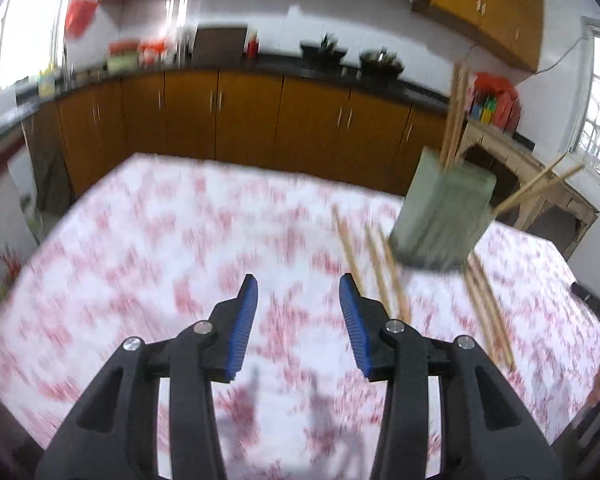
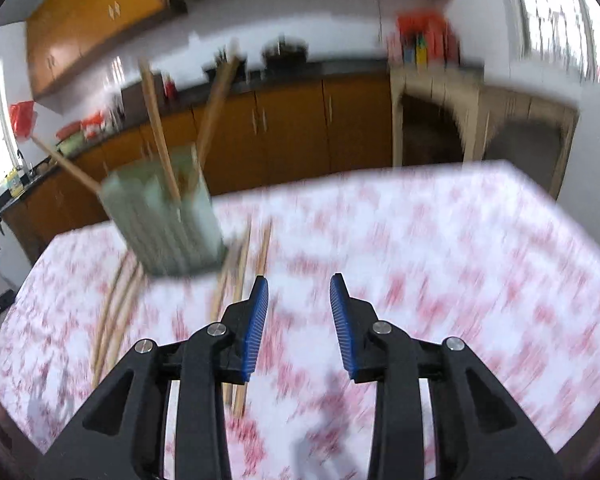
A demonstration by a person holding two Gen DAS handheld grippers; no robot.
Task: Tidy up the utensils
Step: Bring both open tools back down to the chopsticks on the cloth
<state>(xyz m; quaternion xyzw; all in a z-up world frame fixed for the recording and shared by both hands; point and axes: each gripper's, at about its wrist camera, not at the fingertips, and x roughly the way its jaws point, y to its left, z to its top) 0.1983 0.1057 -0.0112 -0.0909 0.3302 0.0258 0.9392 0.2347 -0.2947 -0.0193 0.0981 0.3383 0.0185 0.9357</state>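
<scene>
both views motion-blurred. left gripper (image 1: 299,286) sits at bottom centre of the left wrist view, blue-padded fingers (image 1: 244,322) spread apart, nothing between them, above the table with the red-and-white floral cloth (image 1: 140,248). right gripper (image 2: 299,286) is likewise at bottom centre of the right wrist view, fingers (image 2: 256,326) spread, gripping nothing.

pale green ribbed utensil holder (image 1: 444,216) stands on the cloth in the right-middle of the left view, and in the left-middle of the right view (image 2: 164,220). several wooden chopsticks stick out of its top (image 1: 454,116) — some upright, a couple leaning out over the rim toward the right edge of the frame (image 1: 540,186). in the right view the sticks in the holder fan out upward and to the upper left (image 2: 160,132).

loose chopsticks lie flat on the cloth around the holder's base: one bunch just left of it (image 1: 376,264), right beside the left gripper's right finger, another bunch below-right of it (image 1: 488,312). in the right view one bunch lies lower left (image 2: 116,312), another passes behind the right gripper's left finger (image 2: 240,280).

background — orange-brown kitchen cabinets (image 1: 240,112) under a dark countertop (image 1: 284,66), a beige side table (image 1: 532,164) at right.
</scene>
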